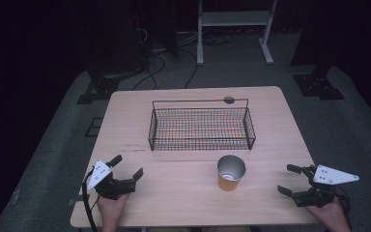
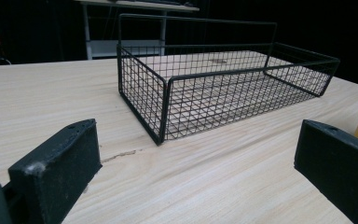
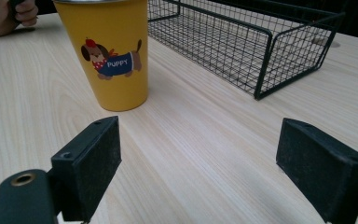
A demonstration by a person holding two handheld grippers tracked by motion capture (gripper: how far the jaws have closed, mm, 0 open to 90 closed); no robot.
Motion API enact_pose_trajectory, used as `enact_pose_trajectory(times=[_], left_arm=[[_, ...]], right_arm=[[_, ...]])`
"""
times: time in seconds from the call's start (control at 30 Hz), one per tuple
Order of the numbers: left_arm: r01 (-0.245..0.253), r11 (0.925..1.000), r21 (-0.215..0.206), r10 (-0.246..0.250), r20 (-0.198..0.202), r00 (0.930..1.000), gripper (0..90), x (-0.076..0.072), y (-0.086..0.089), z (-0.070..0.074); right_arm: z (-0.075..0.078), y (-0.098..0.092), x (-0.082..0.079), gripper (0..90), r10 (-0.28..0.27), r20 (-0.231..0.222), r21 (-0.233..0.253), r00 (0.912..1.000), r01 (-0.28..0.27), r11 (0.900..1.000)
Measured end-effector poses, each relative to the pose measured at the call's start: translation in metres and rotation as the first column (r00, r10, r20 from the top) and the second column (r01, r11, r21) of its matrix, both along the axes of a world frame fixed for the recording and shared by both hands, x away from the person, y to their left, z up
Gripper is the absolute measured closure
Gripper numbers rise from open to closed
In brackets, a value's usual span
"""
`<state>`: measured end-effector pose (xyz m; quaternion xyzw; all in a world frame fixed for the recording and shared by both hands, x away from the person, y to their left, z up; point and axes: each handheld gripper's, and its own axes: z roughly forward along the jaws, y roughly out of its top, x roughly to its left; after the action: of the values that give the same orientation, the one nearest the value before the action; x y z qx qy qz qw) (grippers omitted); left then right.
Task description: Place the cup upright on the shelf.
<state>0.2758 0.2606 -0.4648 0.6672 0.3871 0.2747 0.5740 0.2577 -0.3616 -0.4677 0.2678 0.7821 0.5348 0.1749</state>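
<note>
Cup (image 1: 231,173) stands between both wide-open, empty tools.

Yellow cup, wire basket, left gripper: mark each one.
yellow cup (image 3: 114,60), right gripper view, on its printed side wall.
wire basket (image 1: 200,143), high view, on its near mesh wall.
left gripper (image 1: 127,166), high view, midway between its open jaws.

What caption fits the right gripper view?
Open right gripper faces a yellow puppy cup beside a wire basket.
</note>
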Motion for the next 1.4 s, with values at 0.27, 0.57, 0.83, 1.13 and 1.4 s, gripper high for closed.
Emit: enact_pose_trajectory(times=[0.27,0.57,0.83,1.13,1.4], left_arm=[[0.007,1.0000,0.000,-0.007,0.003,1.0000,0.0,0.000,0.000,0.000],[0.012,0.9999,-0.007,-0.012,0.005,0.9999,0.0,-0.001,0.000,0.000],[0.013,0.9999,-0.007,-0.013,0.005,0.9999,0.0,0.000,0.000,0.000],[0.016,0.9998,-0.006,-0.016,0.006,0.9998,0.0,0.000,0.000,0.000],[0.017,0.9999,-0.005,-0.017,0.007,0.9998,0.0,0.000,0.000,0.000]], right_arm=[[0.003,0.016,0.000,13.1,0.039,0.000,-0.007,0.9992,-0.039,0.999],[0.006,0.039,0.004,13.3,0.101,-0.008,-0.024,0.9949,-0.101,0.995],[0.007,0.061,0.015,13.0,0.152,-0.027,-0.020,0.9881,-0.152,0.988],[0.005,0.083,0.020,13.0,0.195,-0.047,-0.033,0.9798,-0.196,0.980],[0.007,0.106,0.027,13.0,0.236,-0.052,-0.033,0.9704,-0.237,0.971]])
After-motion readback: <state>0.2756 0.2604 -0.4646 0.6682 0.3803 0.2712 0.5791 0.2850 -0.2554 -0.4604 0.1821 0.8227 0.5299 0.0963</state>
